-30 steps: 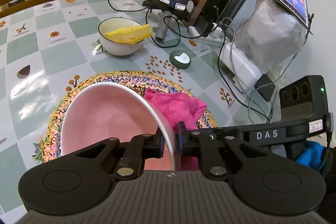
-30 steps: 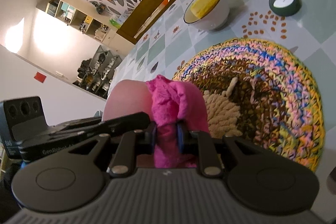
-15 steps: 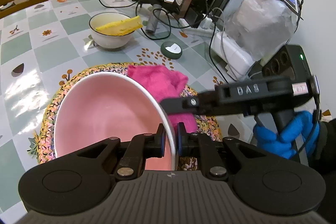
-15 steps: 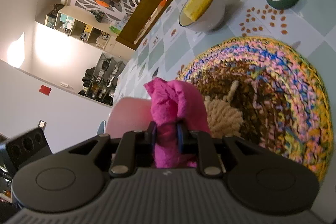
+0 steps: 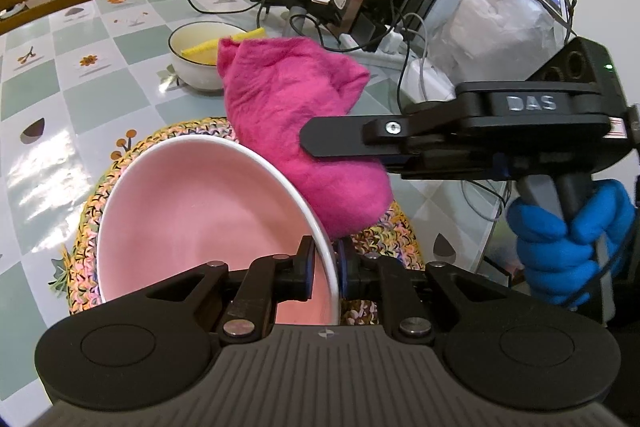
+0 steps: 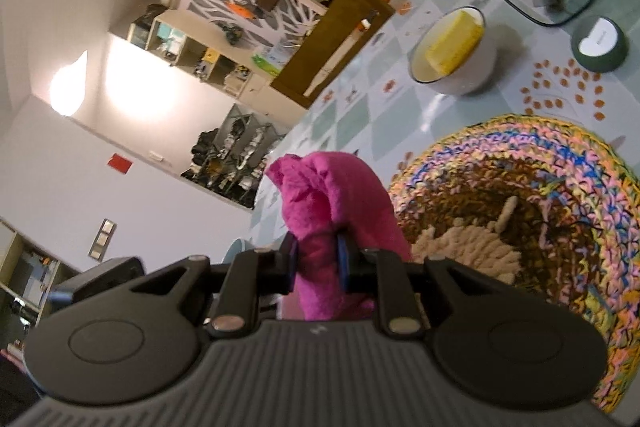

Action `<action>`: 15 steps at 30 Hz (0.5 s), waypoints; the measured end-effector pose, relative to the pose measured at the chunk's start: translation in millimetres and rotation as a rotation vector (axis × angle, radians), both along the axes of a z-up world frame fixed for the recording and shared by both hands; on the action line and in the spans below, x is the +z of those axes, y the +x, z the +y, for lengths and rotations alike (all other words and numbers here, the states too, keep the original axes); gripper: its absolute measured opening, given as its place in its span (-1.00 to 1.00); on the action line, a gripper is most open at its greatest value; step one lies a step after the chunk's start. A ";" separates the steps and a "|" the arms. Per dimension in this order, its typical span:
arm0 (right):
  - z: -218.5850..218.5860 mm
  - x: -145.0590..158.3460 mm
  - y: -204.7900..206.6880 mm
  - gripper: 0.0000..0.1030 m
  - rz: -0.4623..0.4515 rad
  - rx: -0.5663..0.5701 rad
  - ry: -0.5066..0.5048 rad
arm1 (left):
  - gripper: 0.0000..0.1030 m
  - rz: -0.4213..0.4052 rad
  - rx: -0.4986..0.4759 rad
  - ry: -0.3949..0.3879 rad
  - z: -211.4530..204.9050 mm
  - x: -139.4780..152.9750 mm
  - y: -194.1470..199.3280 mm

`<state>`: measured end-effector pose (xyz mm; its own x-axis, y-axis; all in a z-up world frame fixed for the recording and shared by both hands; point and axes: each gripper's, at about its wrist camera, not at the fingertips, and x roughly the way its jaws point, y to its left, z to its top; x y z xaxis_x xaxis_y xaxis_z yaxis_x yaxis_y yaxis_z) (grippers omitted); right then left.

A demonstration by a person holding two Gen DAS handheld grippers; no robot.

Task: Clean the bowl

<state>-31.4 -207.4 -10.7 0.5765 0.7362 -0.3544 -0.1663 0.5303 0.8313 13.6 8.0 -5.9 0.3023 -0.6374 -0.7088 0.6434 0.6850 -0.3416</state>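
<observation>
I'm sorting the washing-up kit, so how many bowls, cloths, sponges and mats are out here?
Bowls: 2, the pink bowl and the white bowl
Cloths: 1, the pink cloth
Sponges: 1, the yellow sponge
Mats: 1, the woven mat
Total: 5

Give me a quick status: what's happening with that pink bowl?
Left gripper clamped on pink bowl rim, tilted. Right gripper pinching magenta cloth, outside the bowl. Nothing in the way.
</observation>
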 end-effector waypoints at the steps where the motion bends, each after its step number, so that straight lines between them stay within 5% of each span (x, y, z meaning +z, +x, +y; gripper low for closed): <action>1: 0.2 1.9 -1.9 -0.59 -0.003 0.007 0.000 | -0.72 -0.001 -0.003 0.001 -0.1 -0.2 -0.2; 15: 10.7 15.4 12.9 -0.60 -0.036 0.083 0.014 | -0.72 -0.024 -0.042 0.017 -0.6 -2.8 -5.4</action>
<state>-18.5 -196.6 4.8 0.5257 0.7868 -0.3233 -0.2394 0.5016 0.8313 8.2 7.4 -8.7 0.2928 -0.6378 -0.7124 0.6793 0.6631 -0.3144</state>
